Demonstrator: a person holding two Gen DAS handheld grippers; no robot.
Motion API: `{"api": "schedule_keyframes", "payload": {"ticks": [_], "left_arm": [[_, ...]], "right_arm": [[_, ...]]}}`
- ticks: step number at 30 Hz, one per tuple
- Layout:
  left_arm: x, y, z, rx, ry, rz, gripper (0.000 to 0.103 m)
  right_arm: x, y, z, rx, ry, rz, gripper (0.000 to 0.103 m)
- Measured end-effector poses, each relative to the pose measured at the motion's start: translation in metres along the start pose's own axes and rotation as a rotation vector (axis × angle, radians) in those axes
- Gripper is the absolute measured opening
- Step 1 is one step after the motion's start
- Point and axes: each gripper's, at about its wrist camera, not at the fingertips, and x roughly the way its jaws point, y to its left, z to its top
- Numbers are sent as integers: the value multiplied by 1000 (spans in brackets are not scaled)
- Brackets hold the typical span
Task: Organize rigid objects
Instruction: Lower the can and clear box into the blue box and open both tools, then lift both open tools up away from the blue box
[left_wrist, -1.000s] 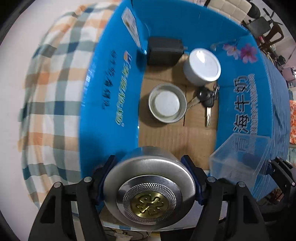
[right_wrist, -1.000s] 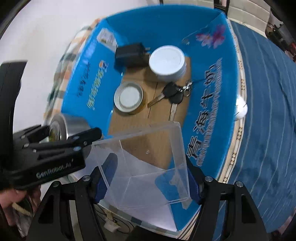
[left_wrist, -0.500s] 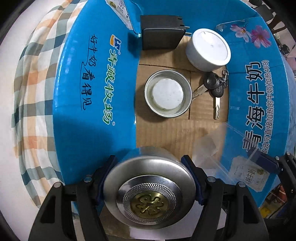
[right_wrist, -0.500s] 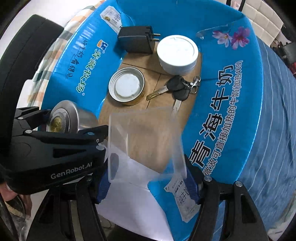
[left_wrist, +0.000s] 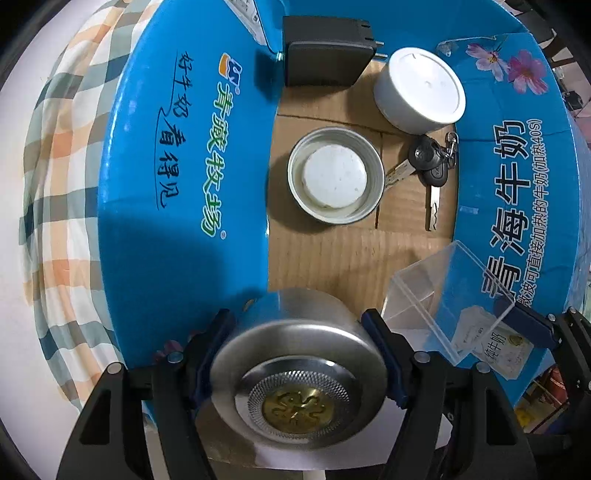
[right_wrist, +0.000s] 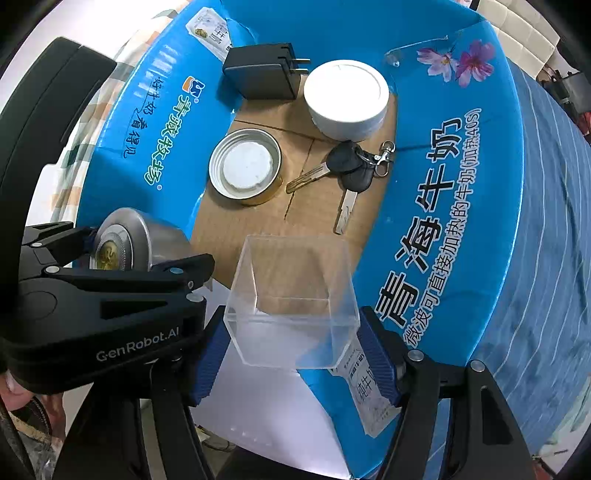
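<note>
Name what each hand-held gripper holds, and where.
Left hand-held gripper: round metal tin, by its curved sides. Right hand-held gripper: clear plastic box, by opposite walls.

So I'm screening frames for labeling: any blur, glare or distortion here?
Left wrist: sharp, strong fisheye bowing of the blue box; soft highlights on the steel tin. Right wrist: also sharp; the clear plastic box is see-through with faint edges; the left gripper fills the lower left.

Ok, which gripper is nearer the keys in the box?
Right. The right gripper with its clear box sits just short of the keys; the left gripper is off to their left, farther back.
</note>
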Motion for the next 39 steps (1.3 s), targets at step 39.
{"api": "schedule_keyframes", "payload": {"ticks": [39], "left_arm": [[1, 28, -20, -64, -8, -36, 69]], "right_arm": [[4, -2, 0, 37, 70, 21, 75]]}}
